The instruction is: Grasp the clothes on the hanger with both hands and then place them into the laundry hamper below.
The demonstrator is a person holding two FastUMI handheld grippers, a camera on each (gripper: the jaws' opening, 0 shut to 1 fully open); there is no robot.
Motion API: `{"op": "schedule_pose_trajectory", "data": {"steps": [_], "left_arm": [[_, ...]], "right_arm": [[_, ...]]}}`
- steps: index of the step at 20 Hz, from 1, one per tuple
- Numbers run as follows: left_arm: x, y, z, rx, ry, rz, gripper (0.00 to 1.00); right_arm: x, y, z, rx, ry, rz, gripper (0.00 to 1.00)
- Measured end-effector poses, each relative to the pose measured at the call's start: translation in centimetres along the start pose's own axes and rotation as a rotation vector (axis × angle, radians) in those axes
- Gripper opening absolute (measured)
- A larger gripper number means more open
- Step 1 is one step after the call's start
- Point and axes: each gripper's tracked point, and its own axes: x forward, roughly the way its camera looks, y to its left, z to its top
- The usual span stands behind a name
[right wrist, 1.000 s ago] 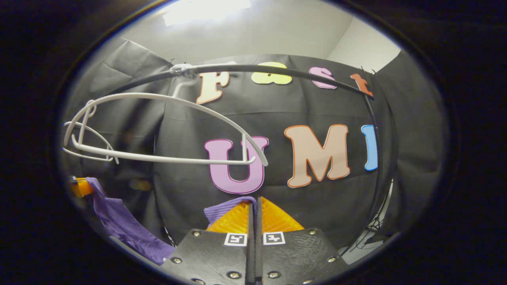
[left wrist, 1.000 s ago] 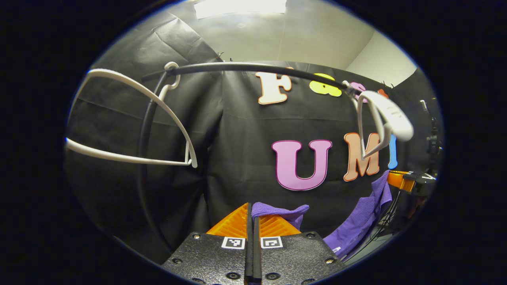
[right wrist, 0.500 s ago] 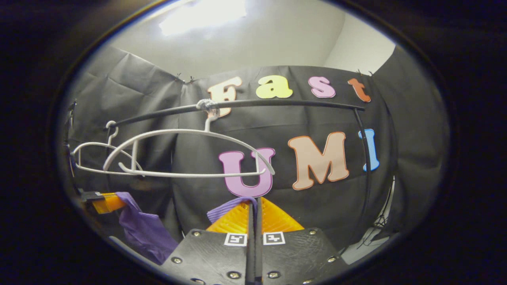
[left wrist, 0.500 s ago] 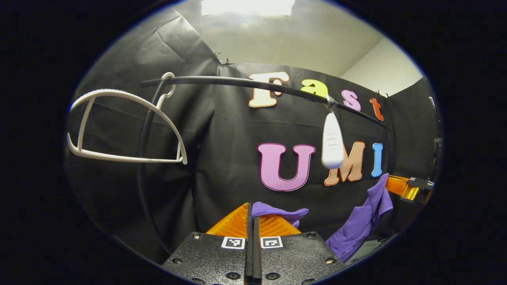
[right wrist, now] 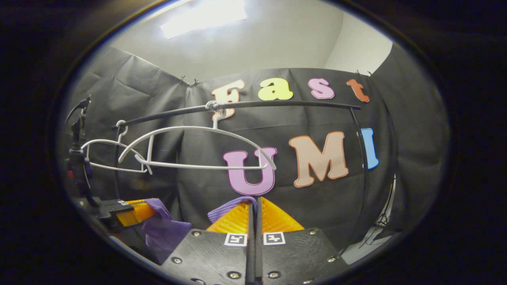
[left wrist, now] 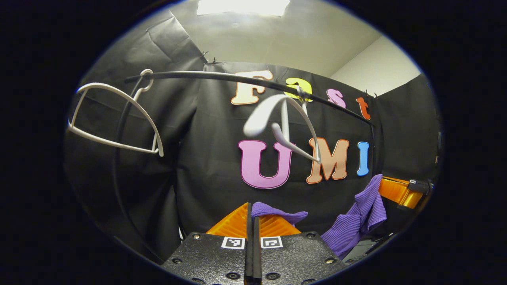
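Two grippers, both clamped on purple cloth. Left gripper (left wrist: 252, 221) below the rail (left wrist: 222, 77), fingers pressed together with a fold of the purple garment (left wrist: 277, 213) pinched between and spilling over the right finger. More of the same garment hanging lower right of the rail, bunched at the tip of the right gripper seen far off at right. Right gripper (right wrist: 253, 215) also below the rail (right wrist: 277, 105), fingers together, purple fabric (right wrist: 227, 206) caught between and draped over the left finger. Left gripper far off at lower left, gripping the other end of the cloth. Two bare white hangers on the rail: near hanger (right wrist: 198, 148) under the rail's middle, far hanger (right wrist: 107, 156) at its left end. In left gripper view, one hanger (left wrist: 115, 118) at rail's left end, another (left wrist: 285, 126) tilted, blurred, under rail's middle. Hamper not seen.
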Motion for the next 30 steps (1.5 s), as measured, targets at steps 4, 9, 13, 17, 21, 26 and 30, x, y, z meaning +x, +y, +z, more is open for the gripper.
{"op": "schedule_pose_trajectory", "data": {"steps": [4, 9, 13, 17, 21, 26, 30], "left_arm": [[1.4, -2.0, -2.7, -0.040, 0.010, -0.029, 0.00], [2.4, -3.8, -7.5, -0.023, 0.052, -0.037, 0.00], [2.5, -4.8, -10.3, -0.011, 0.062, -0.043, 0.00], [2.2, -4.9, -13.6, 0.004, 0.057, -0.042, 0.00], [2.1, -4.3, -17.5, 0.018, 0.065, -0.035, 0.00], [1.7, -3.1, -22.5, 0.002, 0.133, -0.028, 0.00], [1.5, -2.1, -26.1, 0.035, 0.169, -0.027, 0.02]], "right_arm": [[-0.3, -1.2, -2.0, 0.023, 0.016, -0.024, 0.00], [0.1, -1.0, -6.0, 0.017, 0.060, 0.002, 0.01], [0.2, -1.1, -9.4, 0.041, 0.105, -0.006, 0.01], [-0.1, -1.7, -14.1, 0.073, 0.142, -0.024, 0.01], [-0.1, -3.5, -19.1, 0.083, 0.166, -0.072, 0.01], [-0.3, -4.0, -25.7, 0.086, 0.257, -0.070, 0.01], [-0.8, -4.6, -30.2, 0.080, 0.324, -0.087, 0.01]]}}
